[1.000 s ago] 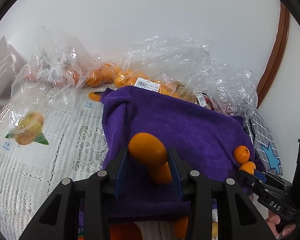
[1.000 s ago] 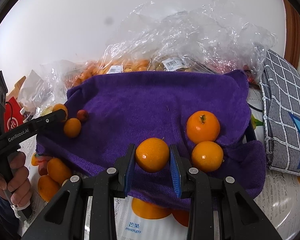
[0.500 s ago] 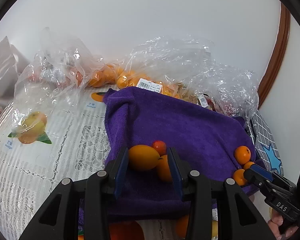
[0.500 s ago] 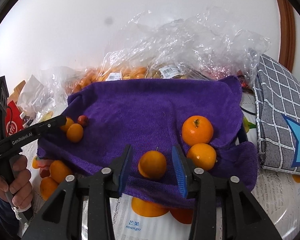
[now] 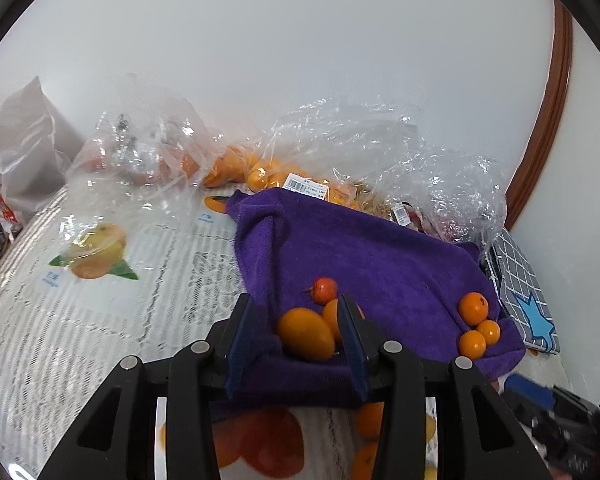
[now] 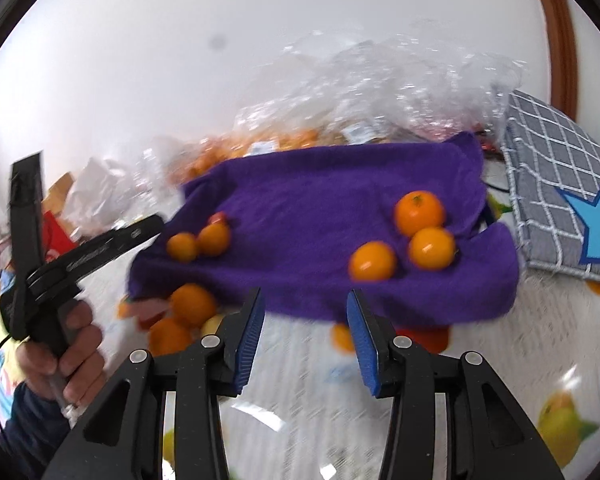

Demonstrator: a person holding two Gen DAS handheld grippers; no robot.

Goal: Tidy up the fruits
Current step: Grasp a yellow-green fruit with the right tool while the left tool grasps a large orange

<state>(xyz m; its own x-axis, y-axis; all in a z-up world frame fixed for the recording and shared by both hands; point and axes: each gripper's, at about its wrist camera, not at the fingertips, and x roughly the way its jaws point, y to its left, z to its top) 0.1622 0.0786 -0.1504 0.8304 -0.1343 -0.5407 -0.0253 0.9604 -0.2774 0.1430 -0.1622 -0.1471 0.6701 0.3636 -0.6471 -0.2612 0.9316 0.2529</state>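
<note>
Fruit sits in two clusters on purple towel (image 6: 332,184): three oranges (image 6: 420,236) at its right, kumquats (image 5: 306,334) at its left. Right gripper (image 6: 305,340) jaws just opened, empty, clear of the towel. Left gripper (image 5: 296,338) open around a kumquat, pads not pressing. Drop-off step looks finished; next likely fetch from plastic bags (image 5: 356,152).
</note>
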